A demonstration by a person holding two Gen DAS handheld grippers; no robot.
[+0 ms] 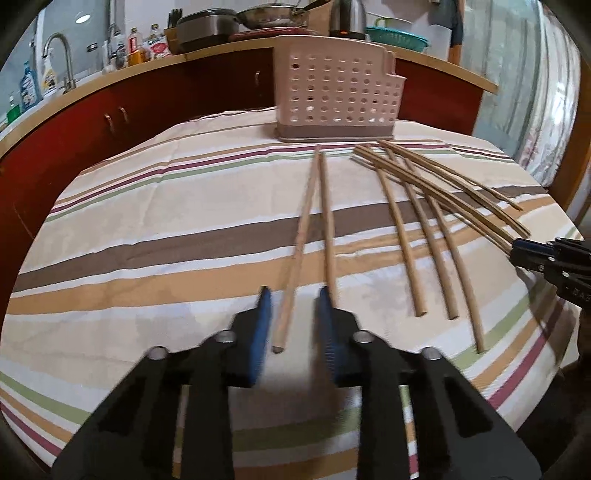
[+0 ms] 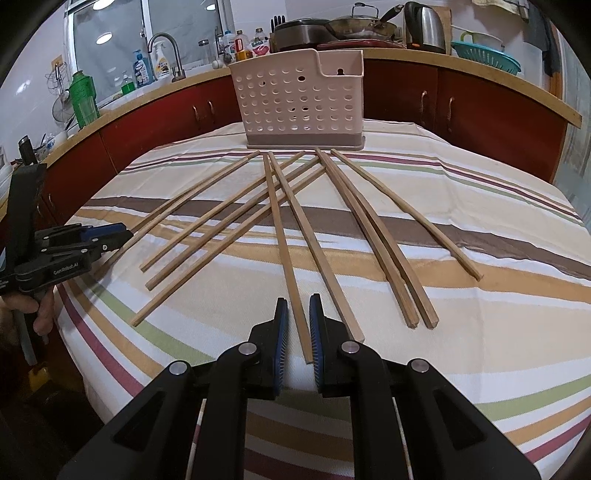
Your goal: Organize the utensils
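you hold a gripper in each hand above a table covered by a striped cloth (image 2: pixel 461 177). wooden chopsticks lie spread across the cloth like a fan, their far tips pointing toward a pale pink perforated utensil holder (image 2: pixel 301 99) that stands upright at the far edge of the table, with its compartments hidden from both cameras.

your left gripper (image 1: pixel 293 295) has one chopstick (image 1: pixel 295 254) running between its blue pads (image 1: pixel 264 306). a gap shows on both sides of the stick, so the pads are not pressing on it. a second chopstick (image 1: pixel 327 221) lies just beside it and passes under the right-hand pad.

your right gripper (image 2: pixel 298 306) is narrowed around the near end of another chopstick (image 2: pixel 282 243), which lies flat on the cloth. you cannot tell from the picture whether the pads actually clamp it, though the jaws stand nearly closed. a neighbouring chopstick (image 2: pixel 314 243) runs just to its right.

behind the table sits a red kitchen counter (image 2: pixel 480 99) crowded with bottles, pans and a kettle (image 2: pixel 424 27).
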